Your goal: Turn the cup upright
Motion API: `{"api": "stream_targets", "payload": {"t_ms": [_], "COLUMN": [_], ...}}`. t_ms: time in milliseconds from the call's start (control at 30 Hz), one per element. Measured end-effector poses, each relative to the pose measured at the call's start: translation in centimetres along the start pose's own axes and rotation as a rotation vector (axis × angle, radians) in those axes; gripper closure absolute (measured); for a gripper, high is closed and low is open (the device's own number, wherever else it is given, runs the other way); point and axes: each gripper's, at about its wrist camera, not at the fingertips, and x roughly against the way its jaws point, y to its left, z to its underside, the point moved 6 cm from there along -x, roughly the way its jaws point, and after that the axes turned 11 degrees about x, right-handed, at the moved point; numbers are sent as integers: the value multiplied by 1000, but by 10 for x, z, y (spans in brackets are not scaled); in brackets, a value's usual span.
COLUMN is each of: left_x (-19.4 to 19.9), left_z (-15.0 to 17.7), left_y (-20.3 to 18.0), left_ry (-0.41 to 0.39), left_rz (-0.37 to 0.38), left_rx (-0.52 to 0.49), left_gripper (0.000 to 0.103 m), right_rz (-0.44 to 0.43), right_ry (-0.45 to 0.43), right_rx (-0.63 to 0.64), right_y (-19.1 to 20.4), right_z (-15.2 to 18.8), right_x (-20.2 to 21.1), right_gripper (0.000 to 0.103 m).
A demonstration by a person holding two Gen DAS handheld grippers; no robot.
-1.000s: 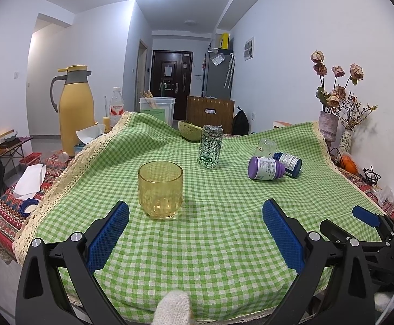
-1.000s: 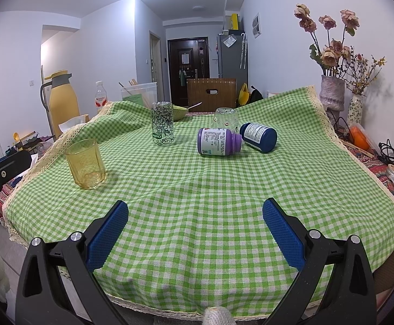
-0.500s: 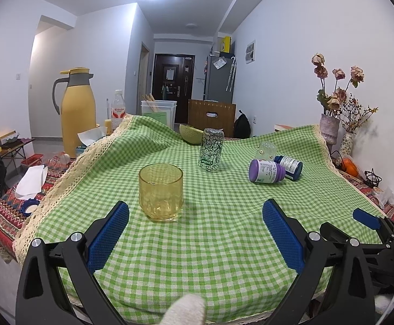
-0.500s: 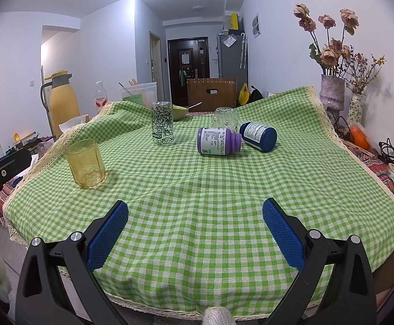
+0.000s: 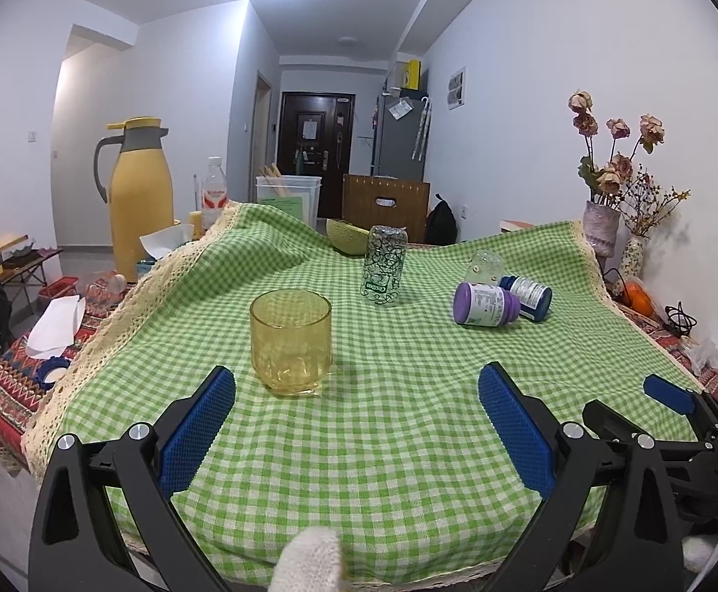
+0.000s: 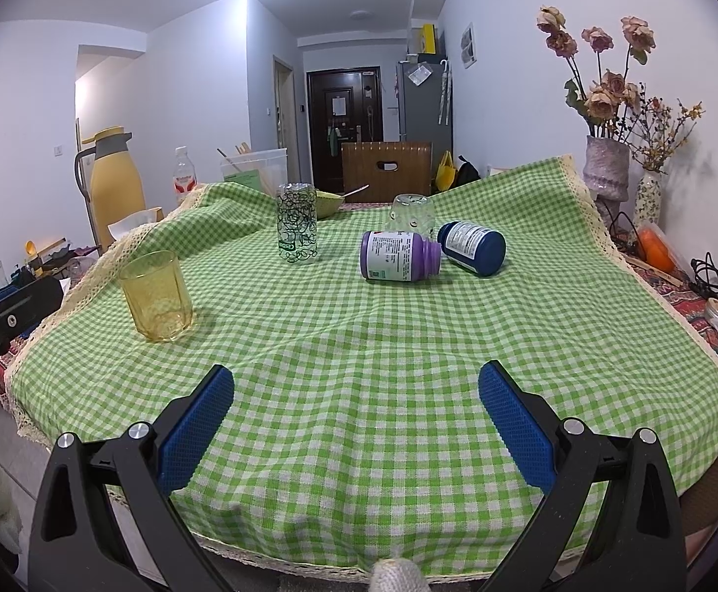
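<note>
Both my tools are spread wide, gripping nothing: left tool (image 5: 356, 424), right tool (image 6: 356, 424). Yellow cup (image 5: 290, 342) stands mouth-up on the counter (image 5: 408, 444), just ahead of the left tool.

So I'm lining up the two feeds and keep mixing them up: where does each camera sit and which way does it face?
Left wrist: on the left gripper, open at the near edge, facing the yellow cup; the right gripper shows at right.
Right wrist: on the right gripper, open, facing the purple bottle; a black part shows at left.
Shared: cup, patterned glass, both bottles.
</note>
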Motion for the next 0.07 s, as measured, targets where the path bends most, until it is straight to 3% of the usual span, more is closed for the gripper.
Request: {"api": "stream_targets", "payload": {"t_ms": [67], "left_x": [0], "left_z": [1], "left_y": [0], "left_ry": [0], "left_rz": [-3], "left_rx": [-2], "left_gripper": [7], "right_rz": [1], "right_ry": [0], "right_rx": [0], "right_y": [0], "right_z": [0], "right_x": [0], "right_gripper": [7]}}
